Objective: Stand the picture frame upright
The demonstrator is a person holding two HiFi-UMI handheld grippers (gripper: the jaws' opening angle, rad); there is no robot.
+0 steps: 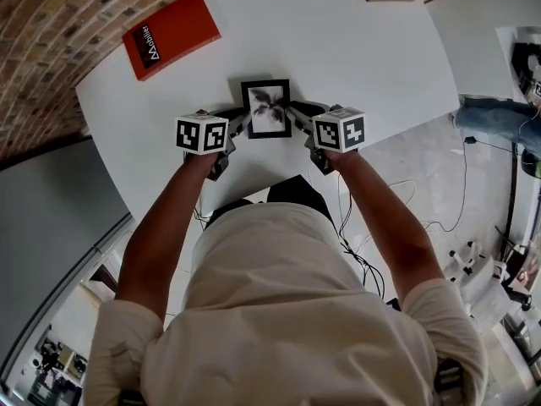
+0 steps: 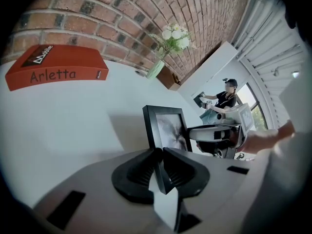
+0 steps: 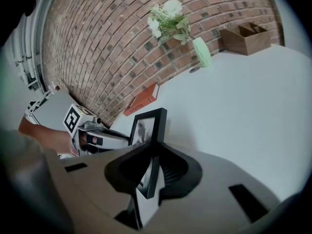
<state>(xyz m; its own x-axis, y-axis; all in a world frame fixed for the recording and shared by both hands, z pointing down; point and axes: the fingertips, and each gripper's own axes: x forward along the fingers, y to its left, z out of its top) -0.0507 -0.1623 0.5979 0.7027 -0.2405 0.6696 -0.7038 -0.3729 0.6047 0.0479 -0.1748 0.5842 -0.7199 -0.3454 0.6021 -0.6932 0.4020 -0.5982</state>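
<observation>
While vase (image 3: 201,51) holds flowers (image 3: 166,14), picture frame (image 1: 266,108) gripped

At picture frame (image 1: 265,108) edges: left gripper (image 1: 237,125), right gripper (image 1: 297,116); red book (image 1: 172,34) on table (image 1: 355,49).

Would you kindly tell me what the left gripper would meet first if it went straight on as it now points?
The left gripper grips the picture frame by its edge, so that frame comes first; past it, the line seems to slope down onto the table, though depth is unclear.

Red book (image 1: 172,34), flower vase (image 3: 201,51) (white blooms), wooden box (image 3: 246,38).
</observation>
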